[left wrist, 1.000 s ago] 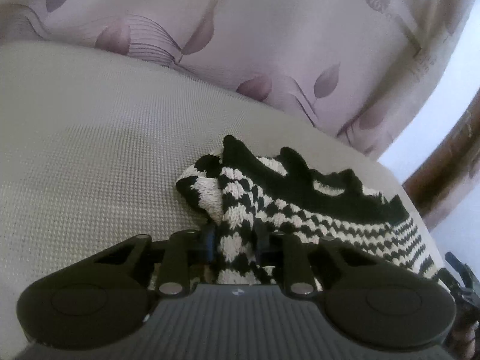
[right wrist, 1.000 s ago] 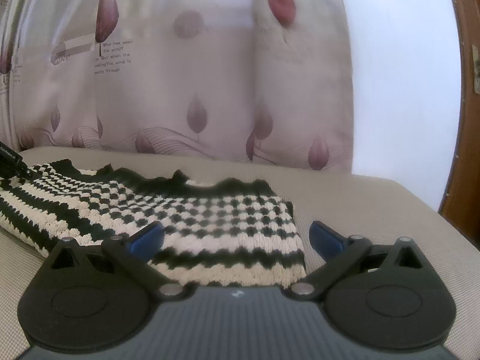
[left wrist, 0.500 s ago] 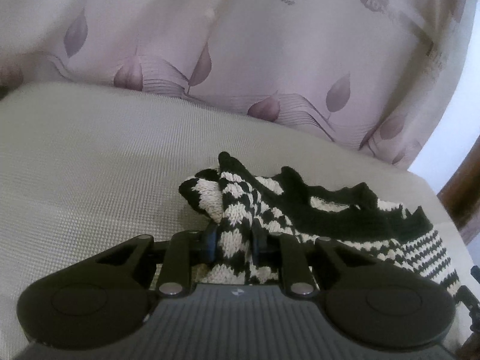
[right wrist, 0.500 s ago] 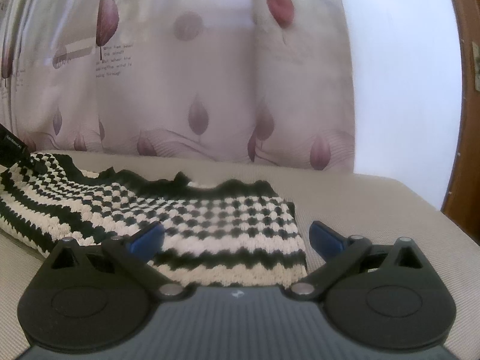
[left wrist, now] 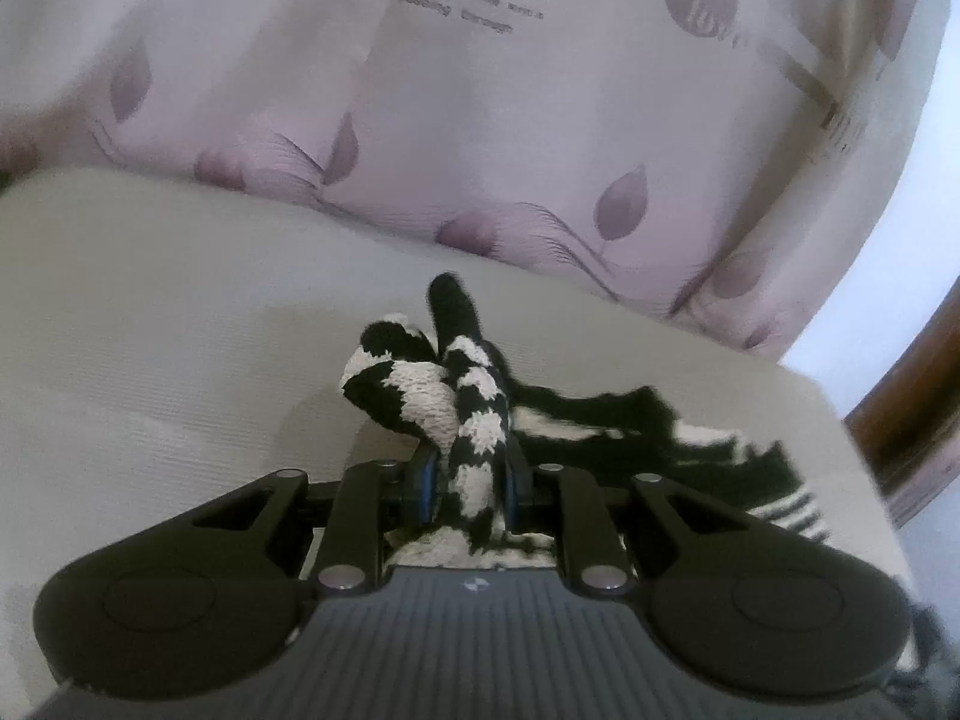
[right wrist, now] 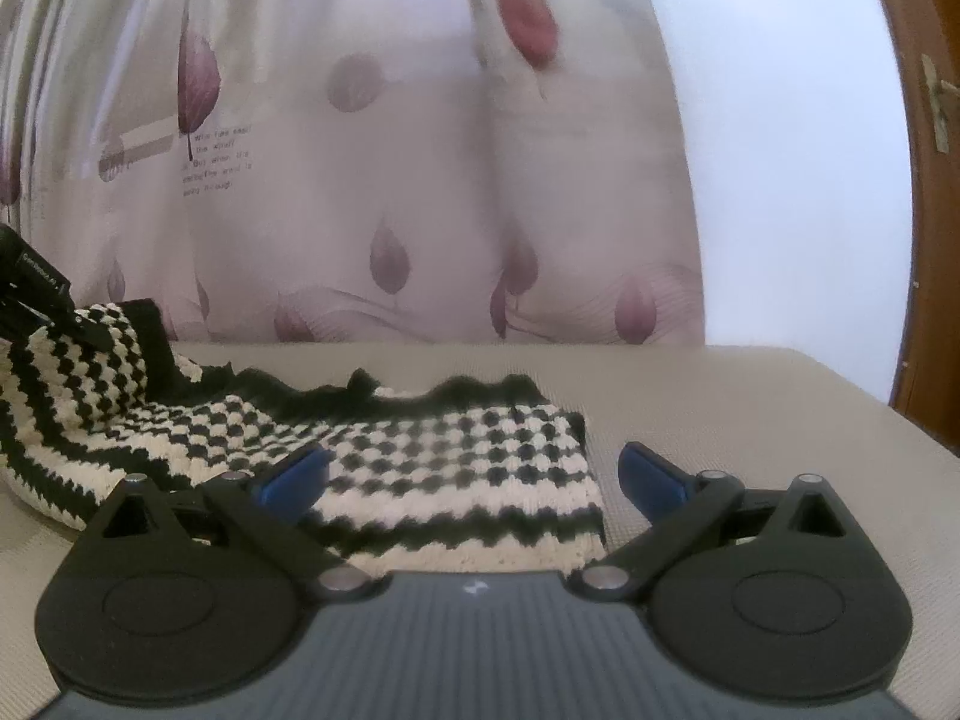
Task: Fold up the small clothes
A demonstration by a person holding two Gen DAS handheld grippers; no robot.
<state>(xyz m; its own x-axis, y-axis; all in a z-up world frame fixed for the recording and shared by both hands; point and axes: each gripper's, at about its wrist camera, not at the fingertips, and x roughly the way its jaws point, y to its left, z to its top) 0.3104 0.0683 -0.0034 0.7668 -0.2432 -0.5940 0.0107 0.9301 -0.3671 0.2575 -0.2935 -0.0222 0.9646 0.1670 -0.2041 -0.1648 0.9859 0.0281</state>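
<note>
A black-and-cream knitted garment (right wrist: 456, 468) lies spread on the beige padded surface (right wrist: 750, 408). My left gripper (left wrist: 468, 480) is shut on one bunched end of the garment (left wrist: 474, 420), which stands up in a fold above the pads while the rest trails to the right. In the right wrist view that lifted end (right wrist: 72, 360) rises at the far left, with the left gripper's black body (right wrist: 36, 288) above it. My right gripper (right wrist: 474, 474) is open low over the garment's near right part, blue pads (right wrist: 651, 477) wide apart and nothing pinched.
A pale curtain (left wrist: 540, 120) with purple leaf prints hangs right behind the surface. A white wall (right wrist: 798, 180) and a brown wooden door frame (right wrist: 924, 240) stand at the right. Bare beige surface (left wrist: 150, 330) spreads to the left of the garment.
My left gripper has lifted its end of the garment up off the surface and the fabric has bunched taller. The right gripper stays open in place.
</note>
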